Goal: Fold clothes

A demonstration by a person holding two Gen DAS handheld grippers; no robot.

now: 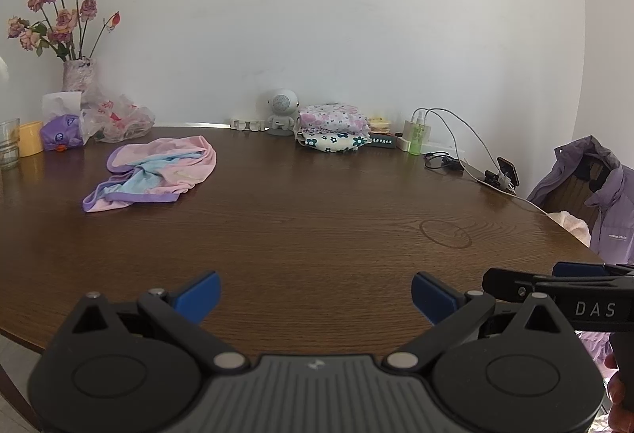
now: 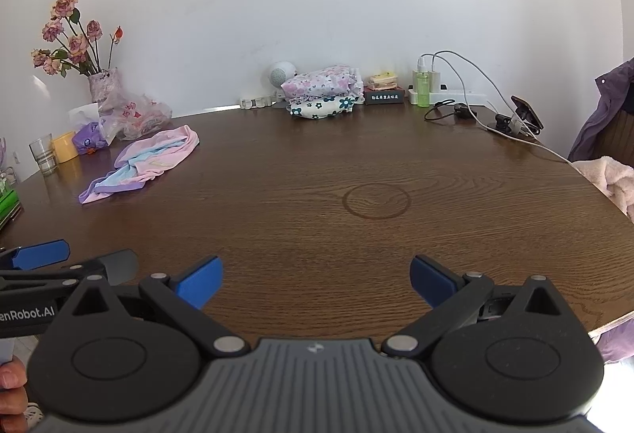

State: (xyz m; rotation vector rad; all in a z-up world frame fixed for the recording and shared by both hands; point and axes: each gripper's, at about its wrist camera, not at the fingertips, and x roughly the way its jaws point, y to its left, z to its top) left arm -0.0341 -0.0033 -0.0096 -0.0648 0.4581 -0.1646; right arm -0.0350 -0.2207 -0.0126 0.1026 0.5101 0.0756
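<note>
One crumpled pink garment (image 1: pixel 152 171) w/ purple trim sits far left on the wood table (image 1: pixel 317 219), not folded yet. Two folded floral pieces (image 1: pixel 332 129) are stacked at the far edge by the wall. Left gripper (image 1: pixel 316 294) and right gripper (image 2: pixel 316 280) both hover near edge, jaws spread wide, nothing in them.

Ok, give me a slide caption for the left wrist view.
Open left tongs hover over the wooden table, crumpled pink garment lying untouched ahead.
</note>
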